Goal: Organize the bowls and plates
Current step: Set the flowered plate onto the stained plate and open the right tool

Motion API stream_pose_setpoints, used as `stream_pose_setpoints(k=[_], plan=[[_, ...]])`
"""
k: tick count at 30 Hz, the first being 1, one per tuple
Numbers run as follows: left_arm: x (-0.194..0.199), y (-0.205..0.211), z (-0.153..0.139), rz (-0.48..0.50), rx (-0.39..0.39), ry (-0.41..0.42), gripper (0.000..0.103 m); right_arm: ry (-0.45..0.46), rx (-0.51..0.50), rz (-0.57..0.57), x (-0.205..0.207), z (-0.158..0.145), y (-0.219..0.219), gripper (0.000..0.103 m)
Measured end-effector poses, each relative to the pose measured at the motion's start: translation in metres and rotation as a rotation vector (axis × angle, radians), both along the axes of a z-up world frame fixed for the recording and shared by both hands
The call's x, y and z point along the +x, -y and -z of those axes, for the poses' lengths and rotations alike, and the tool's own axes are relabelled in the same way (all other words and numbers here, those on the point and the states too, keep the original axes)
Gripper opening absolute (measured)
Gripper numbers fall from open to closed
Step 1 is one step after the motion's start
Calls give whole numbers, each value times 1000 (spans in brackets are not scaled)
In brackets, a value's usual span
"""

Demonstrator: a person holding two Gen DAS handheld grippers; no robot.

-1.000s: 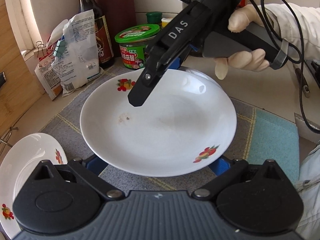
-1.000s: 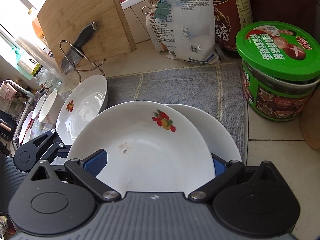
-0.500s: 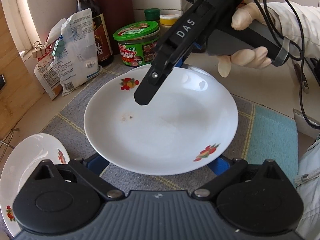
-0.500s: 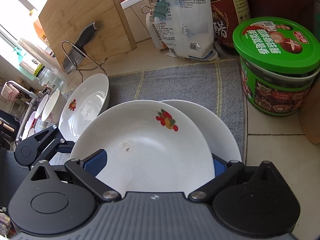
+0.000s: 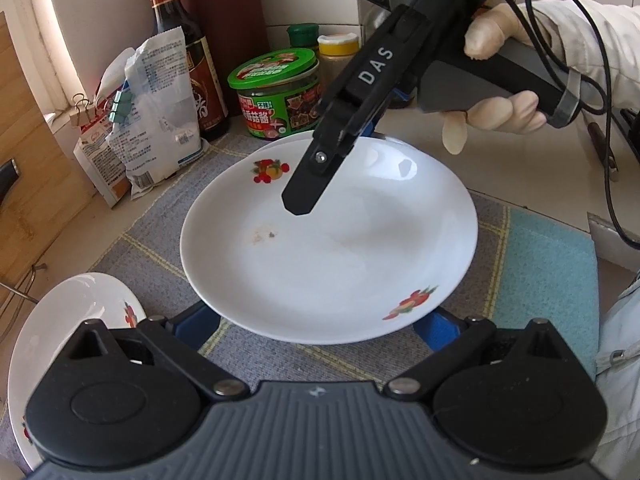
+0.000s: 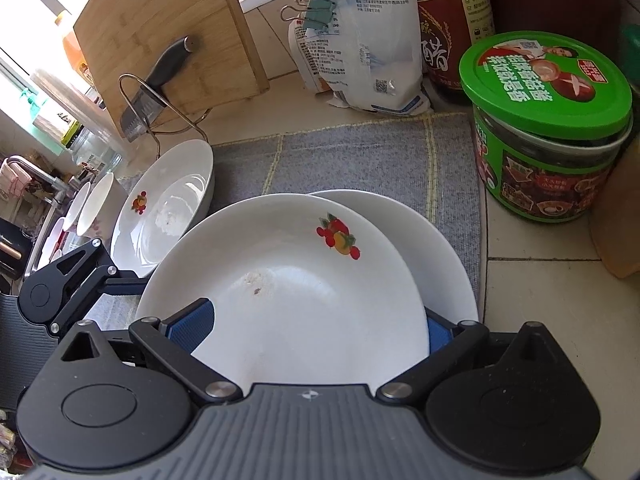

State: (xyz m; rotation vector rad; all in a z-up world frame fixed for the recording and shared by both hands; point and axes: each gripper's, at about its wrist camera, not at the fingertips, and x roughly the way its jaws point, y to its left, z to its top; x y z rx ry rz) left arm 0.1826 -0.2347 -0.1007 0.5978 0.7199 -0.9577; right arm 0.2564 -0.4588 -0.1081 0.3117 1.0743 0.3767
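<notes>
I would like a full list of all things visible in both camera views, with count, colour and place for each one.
fruit-pattern plates: three, white; two overlapping on the mat, one further left
bowls: several, white; far left, near the sink
mat: one, grey and blue; under the plates
sauce tub: one, green lid; right of the mat
dark bottle: one; behind the mat
clipped bags: two, white; beside the bottle
spice jars: two, green and yellow lids; behind the tub
cutting board: one, wooden; upright, back left
cleaver: one, black handle; in a wire stand
left gripper: black, blue pads; at the top plate's rim
right gripper: black; at its opposite rim
gloved hand: one; holding the right gripper
</notes>
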Motion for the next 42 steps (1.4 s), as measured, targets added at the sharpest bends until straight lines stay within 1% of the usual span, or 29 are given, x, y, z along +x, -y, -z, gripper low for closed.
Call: stream_pose_setpoints(k=[6,16,20,25,32,42], plan=[[1,1,1,-1,-7,1,102,0,0,19,-4,-2,4,103],[1,-2,-1,-2,-22,4,102,0,-37,42,-10,-6,6,103],[4,-4,1,-14,-25,6,101,-1,-29,64,-13,-8,9,103],[4,-5,0,-8,-41,-1,102,2,-58,78,-16,-11,6,103],[6,-10,1,-41,-71,-12,101,2,-78,105,-21,-16,5,103],[3,-10,1,-42,-90,-16,102,2,-131,126,-27,-21,0,103]])
